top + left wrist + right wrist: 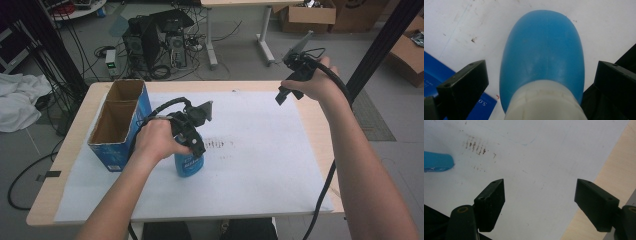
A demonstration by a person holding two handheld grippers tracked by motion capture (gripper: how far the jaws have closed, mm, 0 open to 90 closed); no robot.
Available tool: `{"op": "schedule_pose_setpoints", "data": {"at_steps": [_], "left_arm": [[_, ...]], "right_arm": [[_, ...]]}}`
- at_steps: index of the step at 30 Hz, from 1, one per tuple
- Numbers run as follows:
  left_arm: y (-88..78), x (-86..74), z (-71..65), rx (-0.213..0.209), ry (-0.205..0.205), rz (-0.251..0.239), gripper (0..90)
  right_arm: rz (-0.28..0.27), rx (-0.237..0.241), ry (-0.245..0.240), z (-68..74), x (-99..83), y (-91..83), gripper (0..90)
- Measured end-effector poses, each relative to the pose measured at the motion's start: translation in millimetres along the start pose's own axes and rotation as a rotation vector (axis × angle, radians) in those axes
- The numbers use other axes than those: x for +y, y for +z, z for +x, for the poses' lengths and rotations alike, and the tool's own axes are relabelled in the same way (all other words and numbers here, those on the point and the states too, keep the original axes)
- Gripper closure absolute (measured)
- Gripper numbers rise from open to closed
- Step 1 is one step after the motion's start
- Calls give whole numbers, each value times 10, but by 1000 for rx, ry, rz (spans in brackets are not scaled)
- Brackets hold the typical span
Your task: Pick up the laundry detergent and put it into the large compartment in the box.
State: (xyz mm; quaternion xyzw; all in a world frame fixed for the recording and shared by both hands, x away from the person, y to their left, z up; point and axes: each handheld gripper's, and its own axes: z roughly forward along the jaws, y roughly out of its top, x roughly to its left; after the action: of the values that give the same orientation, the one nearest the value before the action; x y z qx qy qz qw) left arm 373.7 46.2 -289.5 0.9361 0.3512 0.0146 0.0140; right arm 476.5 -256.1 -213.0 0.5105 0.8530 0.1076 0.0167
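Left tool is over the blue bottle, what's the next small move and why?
Probably close the left tool on the blue bottle. Its jaws stand open on either side of the bottle, apart from it, and the bottle is centred between them. The right tool is open over bare paper, away from it.

This looks like a lab or technical workroom, not a home. Beyond the wooden table [60, 185] with its white sheet [260, 165], well past the fingers of both hands, two open computer towers [159, 42] stand on the bare grey floor [240, 55] amid a tangle of black cables [75, 50] and a power strip [111, 62]. A second desk on white legs [264, 30] stands farther back, with cardboard boxes [310, 15] stacked by it. Black metal frame posts [382, 45] rise to the right of the right hand's fingers, and crumpled white cloth [20, 97] lies far left
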Motion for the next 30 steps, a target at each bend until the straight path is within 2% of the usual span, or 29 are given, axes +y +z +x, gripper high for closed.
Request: {"op": "schedule_pose_setpoints", "data": {"at_steps": [11,24,30], "left_arm": [[-2,7,4,2,5,4,42],[-16,4,0,3,10,-2,142],[-10,9,-6,3,10,3,160]], "right_arm": [[0,1,2,-6,-6,4,247],[-1,2,6,-20,-16,9,249],[-1,2,1,-4,-12,18,250]]}}
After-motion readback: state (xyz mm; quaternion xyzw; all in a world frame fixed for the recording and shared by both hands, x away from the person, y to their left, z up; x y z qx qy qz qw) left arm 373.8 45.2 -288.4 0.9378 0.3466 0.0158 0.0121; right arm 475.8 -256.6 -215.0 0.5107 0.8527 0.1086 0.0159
